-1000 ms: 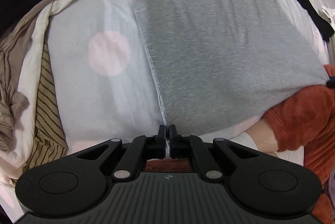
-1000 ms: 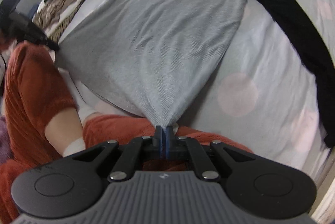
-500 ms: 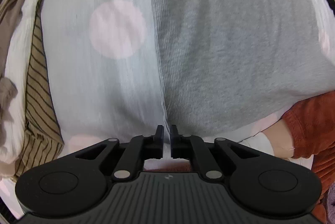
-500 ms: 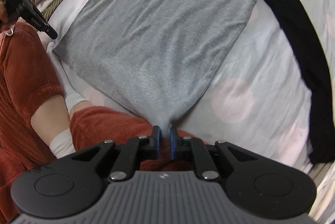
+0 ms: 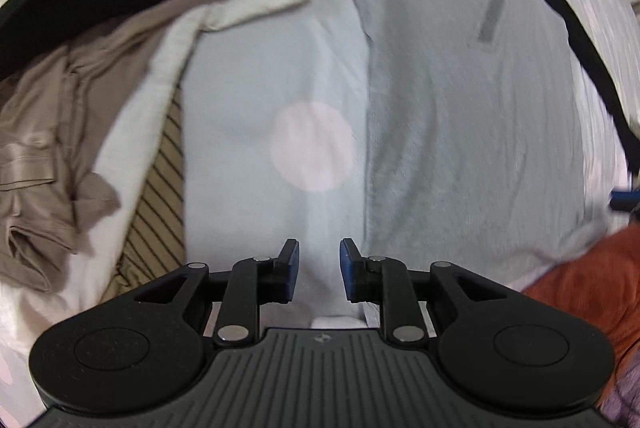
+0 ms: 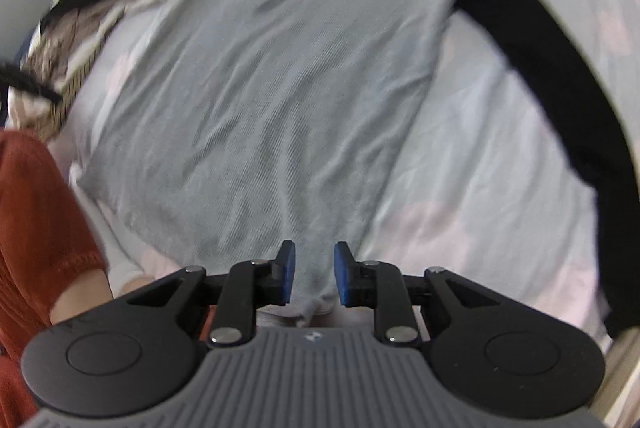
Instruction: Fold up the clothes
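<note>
A grey shirt (image 6: 280, 100) with a dark "7" on the chest and long black sleeves (image 6: 560, 76) lies flat on the bed, front up. In the left wrist view the shirt (image 5: 472, 116) lies to the right, its left side edge running up the middle. My left gripper (image 5: 319, 270) is open and empty above the bedsheet just left of the shirt's hem corner. My right gripper (image 6: 314, 272) is open and empty above the shirt's lower right hem corner.
A pale blue bedsheet (image 5: 256, 100) with pink dots (image 5: 312, 146) covers the bed. A heap of beige, white and striped clothes (image 5: 80, 132) lies at the left. The person's rust-red sleeve (image 6: 36, 212) is at the near left, and shows in the left wrist view (image 5: 592, 288).
Both grippers have opened and let go of the shirt's hem corners. The shirt has dropped flat on the bed, and both grippers have pulled back and up.
</note>
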Demonstrator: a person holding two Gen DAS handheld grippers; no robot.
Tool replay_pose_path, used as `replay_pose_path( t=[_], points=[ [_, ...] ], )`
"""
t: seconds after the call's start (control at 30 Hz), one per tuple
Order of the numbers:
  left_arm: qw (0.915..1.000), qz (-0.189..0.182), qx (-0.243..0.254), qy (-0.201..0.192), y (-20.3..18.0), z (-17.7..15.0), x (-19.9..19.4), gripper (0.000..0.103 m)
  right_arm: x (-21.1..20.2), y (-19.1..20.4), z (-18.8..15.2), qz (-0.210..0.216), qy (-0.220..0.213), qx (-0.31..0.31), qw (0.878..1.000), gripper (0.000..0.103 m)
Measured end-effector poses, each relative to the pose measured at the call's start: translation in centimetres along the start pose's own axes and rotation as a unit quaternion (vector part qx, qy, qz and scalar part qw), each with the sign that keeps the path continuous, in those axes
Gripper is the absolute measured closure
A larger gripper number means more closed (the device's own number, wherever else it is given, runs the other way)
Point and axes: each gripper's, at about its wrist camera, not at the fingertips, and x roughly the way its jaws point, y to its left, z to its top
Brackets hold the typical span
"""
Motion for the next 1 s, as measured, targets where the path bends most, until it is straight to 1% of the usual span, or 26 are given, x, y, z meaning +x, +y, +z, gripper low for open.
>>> replay_pose_path(
  t=[0.13,0.2,0.27,0.33,0.37,0.43,0.5,0.57,0.63,0.7,0.8,0.9,0.97,1.0],
  points=[
    [1.0,-0.005,-0.006,-0.005,0.8,0.0,-0.2,0.083,3.6,1.4,0.7,-0.013,0.084,-0.041,0.996,0.078],
    [1.0,-0.005,-0.002,-0.006,1.0,-0.1,-0.2,0.081,5.2,1.7,0.7,-0.016,0.127,-0.058,0.99,0.078],
    [0.9999,-0.005,-0.005,-0.007,1.3,-0.2,0.0,0.081,6.8,2.0,0.4,-0.017,0.176,-0.074,0.981,0.079],
    [0.9999,-0.005,-0.012,-0.009,1.9,-0.4,0.1,0.081,7.4,2.7,0.6,-0.01,0.201,-0.085,0.976,0.082],
    [0.9998,-0.004,-0.014,-0.012,2.2,-0.4,0.1,0.081,7.2,2.9,0.8,-0.012,0.2,-0.09,0.976,0.081],
    [0.9993,0.002,-0.017,-0.033,2.9,-0.5,-0.5,0.081,6.5,3.3,1.1,-0.02,0.188,-0.101,0.977,0.08],
    [0.9981,0.003,-0.024,-0.058,3.7,-0.7,-1.6,0.081,5.2,3.0,1.1,-0.019,0.157,-0.095,0.983,0.077],
    [0.9959,0.005,-0.034,-0.084,4.7,-0.8,-2.8,0.08,3.7,2.3,0.9,-0.017,0.112,-0.076,0.991,0.072],
    [0.9924,0.009,-0.049,-0.112,5.9,-0.8,-4.2,0.076,2.3,1.3,0.4,-0.028,0.062,-0.049,0.997,0.071],
    [0.9886,0.024,-0.058,-0.137,7.1,-0.6,-5.6,0.076,1.0,0.3,-0.1,-0.04,0.011,-0.02,0.999,0.07],
    [0.9808,0.043,-0.073,-0.176,9.1,-0.4,-7.9,0.076,-0.3,-1.1,-0.8,-0.054,-0.064,0.034,0.996,0.068],
    [0.9694,0.063,-0.096,-0.217,11.5,-0.4,-10.0,0.075,-1.2,-2.6,-1.5,-0.062,-0.128,0.082,0.986,0.064],
    [0.9581,0.084,-0.114,-0.249,13.4,-0.7,-11.2,0.071,-1.7,-3.5,-1.7,-0.068,-0.162,0.106,0.979,0.064],
    [0.9519,0.096,-0.125,-0.263,14.4,-0.7,-11.8,0.064,-1.7,-3.7,-1.9,-0.073,-0.175,0.113,0.975,0.064]
  ],
)
